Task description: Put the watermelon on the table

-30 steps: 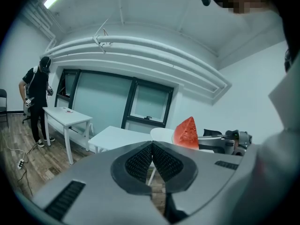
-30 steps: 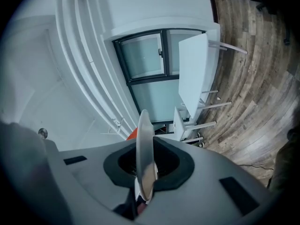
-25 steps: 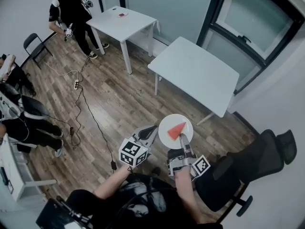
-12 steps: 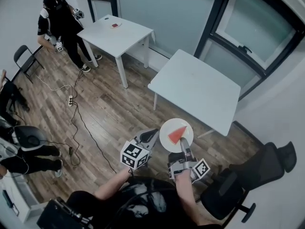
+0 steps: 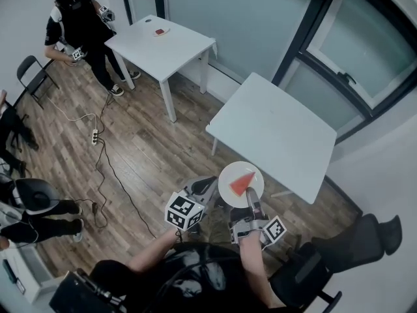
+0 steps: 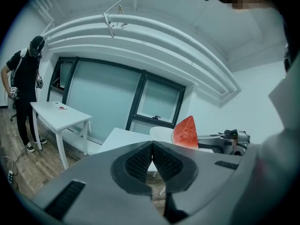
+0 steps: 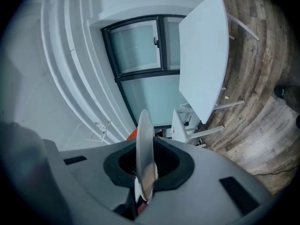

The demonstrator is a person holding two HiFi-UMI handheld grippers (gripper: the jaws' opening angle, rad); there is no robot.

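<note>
A red watermelon wedge lies on a small white plate, carried in the air just short of the near corner of a white table. My right gripper is shut on the plate's near rim; in the right gripper view the plate stands edge-on between the pads, with a sliver of watermelon behind it. My left gripper hangs left of the plate, shut and holding nothing. In the left gripper view its pads meet, and the watermelon shows beyond them.
A second white table at the back left carries a small dish. A person stands beside it, near a folding chair. A cable and power strip lie on the wood floor. A black office chair is at lower right.
Both grippers and the plate with the watermelon have travelled across the floor toward the near white table, whose corner is now beside the plate. The grip on the plate is unchanged.
</note>
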